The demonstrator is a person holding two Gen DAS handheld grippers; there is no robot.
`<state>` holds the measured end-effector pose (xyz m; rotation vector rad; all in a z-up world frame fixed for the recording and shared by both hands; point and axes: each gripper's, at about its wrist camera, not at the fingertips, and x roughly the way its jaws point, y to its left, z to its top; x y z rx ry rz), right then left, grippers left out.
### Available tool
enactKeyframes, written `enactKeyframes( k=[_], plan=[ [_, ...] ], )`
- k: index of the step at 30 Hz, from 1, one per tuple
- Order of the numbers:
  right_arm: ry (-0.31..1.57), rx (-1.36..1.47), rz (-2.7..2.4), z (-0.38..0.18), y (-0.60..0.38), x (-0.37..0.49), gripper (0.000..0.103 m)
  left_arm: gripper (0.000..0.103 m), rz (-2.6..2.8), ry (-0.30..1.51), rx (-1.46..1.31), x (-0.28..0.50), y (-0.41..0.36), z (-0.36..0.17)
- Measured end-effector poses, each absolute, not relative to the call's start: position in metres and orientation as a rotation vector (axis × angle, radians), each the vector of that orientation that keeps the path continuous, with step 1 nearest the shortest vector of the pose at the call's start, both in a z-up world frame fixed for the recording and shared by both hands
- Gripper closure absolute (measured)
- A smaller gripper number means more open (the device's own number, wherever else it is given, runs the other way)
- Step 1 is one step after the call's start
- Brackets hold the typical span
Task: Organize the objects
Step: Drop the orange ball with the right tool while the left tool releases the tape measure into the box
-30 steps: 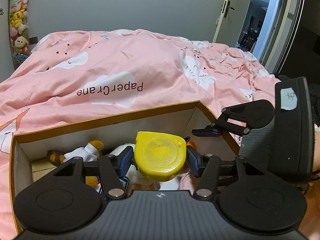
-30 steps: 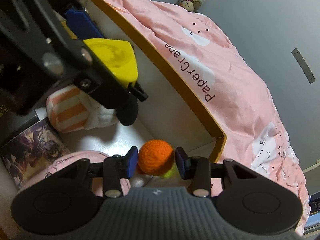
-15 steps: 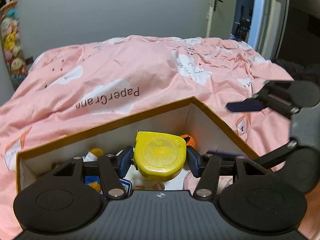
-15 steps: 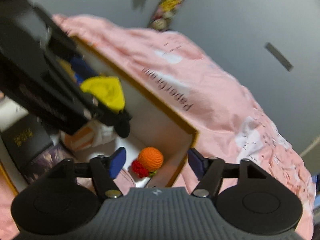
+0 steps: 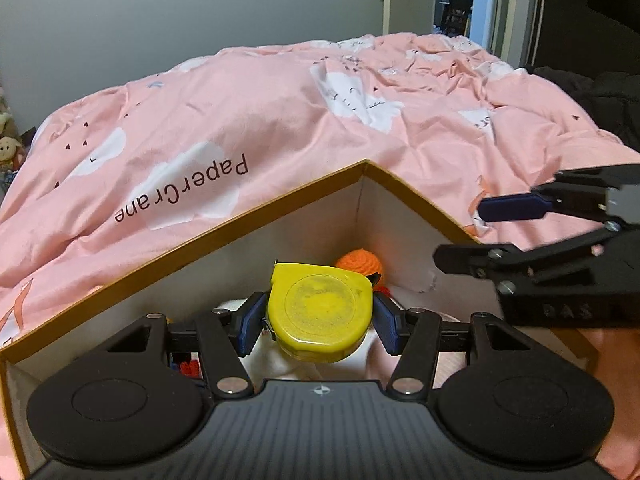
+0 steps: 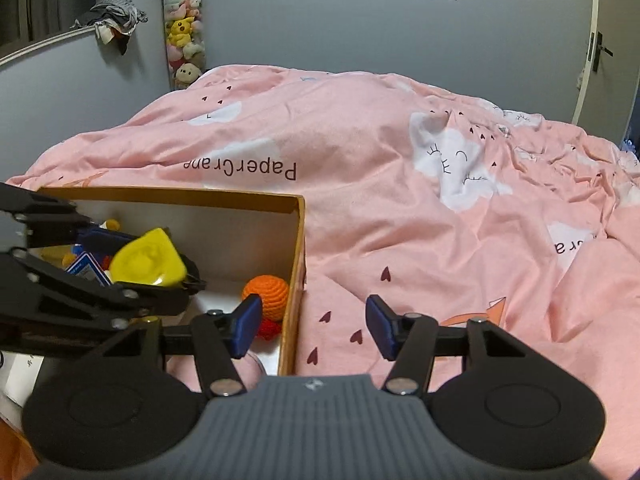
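My left gripper (image 5: 319, 320) is shut on a yellow tape measure (image 5: 320, 316), holding it above the inside of an open cardboard box (image 5: 240, 216). An orange crocheted ball (image 5: 360, 266) lies in the box's far corner, just beyond the tape measure. In the right wrist view the ball (image 6: 266, 292) rests against the box wall (image 6: 298, 260), with a red piece below it. My right gripper (image 6: 314, 324) hovers over the box's edge and the pink duvet; its jaws are closing with nothing between them. The left gripper (image 6: 140, 268) with the tape measure (image 6: 148, 258) shows at the left.
The box sits on a bed under a pink cloud-print duvet (image 6: 400, 200). Inside the box lie a blue card pack (image 6: 86, 268), small toys and pink fabric. A tall holder of plush toys (image 6: 182, 36) hangs on the grey wall. Dark clothing (image 5: 600, 96) lies at the bed's right edge.
My right gripper let go of the orange ball, rolled upright and drew back out of the box toward the duvet. The left gripper, still gripping the tape measure, shifted toward the box's corner.
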<state>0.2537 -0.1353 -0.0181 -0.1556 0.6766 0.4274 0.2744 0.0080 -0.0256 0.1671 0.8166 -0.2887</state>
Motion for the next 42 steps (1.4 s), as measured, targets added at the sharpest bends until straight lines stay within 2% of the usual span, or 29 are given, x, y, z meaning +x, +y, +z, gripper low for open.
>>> enactKeyframes(
  k=[11, 26, 29, 34, 42],
  plan=[
    [0.681, -0.153, 0.432, -0.024, -0.128, 0.262, 0.044, 0.038, -0.319, 0.879, 0.308, 0.294, -0.011, -0.042],
    [0.693, -0.159, 0.421, -0.027, -0.129, 0.264, 0.043, 0.029, -0.351, 0.872, 0.351, 0.288, -0.011, -0.041],
    [0.694, -0.162, 0.420, -0.028, -0.128, 0.264, 0.043, 0.030, -0.342, 0.868, 0.338, 0.286, -0.006, -0.040],
    [0.700, -0.176, 0.427, -0.029, -0.125, 0.264, 0.043, 0.038, -0.290, 0.854, 0.329, 0.286, -0.004, -0.041],
    [0.676, -0.211, 0.427, -0.024, -0.124, 0.256, 0.038, 0.039, -0.206, 0.772, 0.295, 0.271, -0.004, -0.025]
  ],
)
